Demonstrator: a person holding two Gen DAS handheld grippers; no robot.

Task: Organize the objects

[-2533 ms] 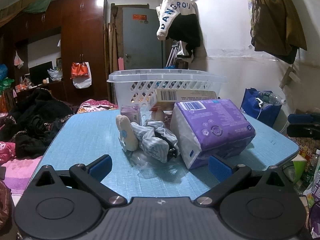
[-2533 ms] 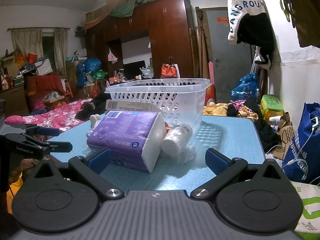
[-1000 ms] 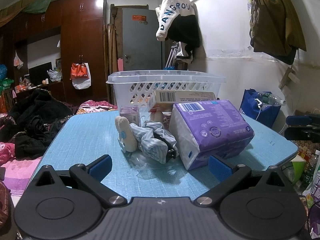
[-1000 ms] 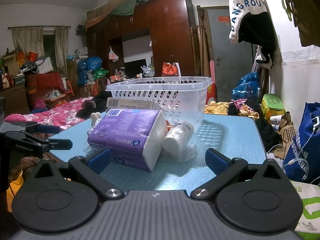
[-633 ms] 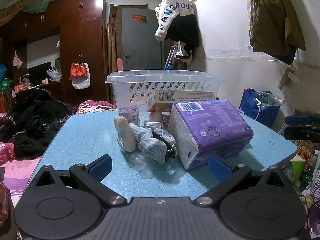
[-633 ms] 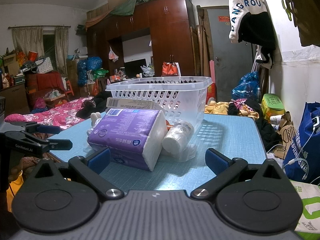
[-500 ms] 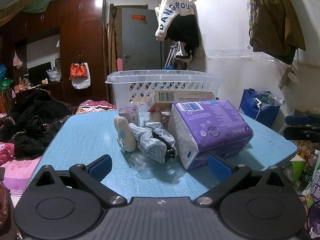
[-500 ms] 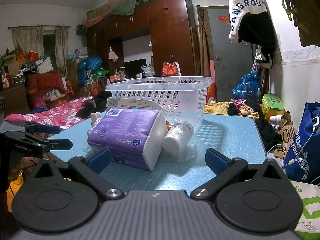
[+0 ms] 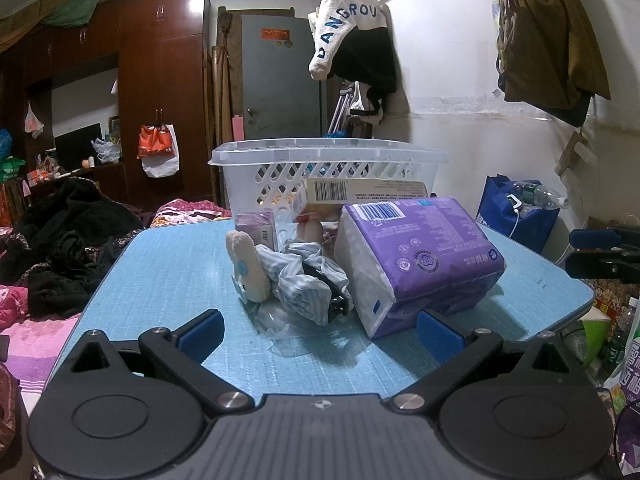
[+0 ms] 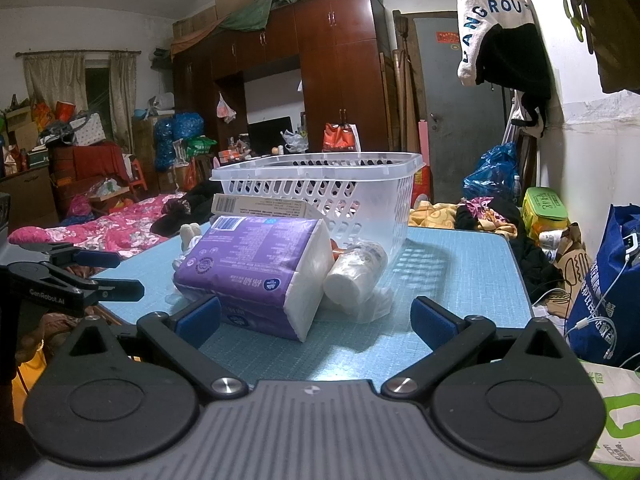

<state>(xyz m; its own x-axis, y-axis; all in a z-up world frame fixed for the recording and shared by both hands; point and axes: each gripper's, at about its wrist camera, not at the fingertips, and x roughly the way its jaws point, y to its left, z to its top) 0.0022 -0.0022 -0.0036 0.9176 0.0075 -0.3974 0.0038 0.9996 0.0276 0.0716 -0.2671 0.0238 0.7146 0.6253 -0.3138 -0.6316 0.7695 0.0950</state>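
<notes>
On the blue worktop, a purple tissue pack lies before a white basket, beside a striped cloth and paper roll. Left gripper and right gripper hover at the near edge, jaws released, grasping nothing.

low wrist views, shared basket

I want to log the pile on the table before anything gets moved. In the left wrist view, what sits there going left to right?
Beige sponge-like pad → striped cloth → purple tissue pack. Behind them stands the white basket; a small purple box and a barcoded carton overlap the rest.
</notes>
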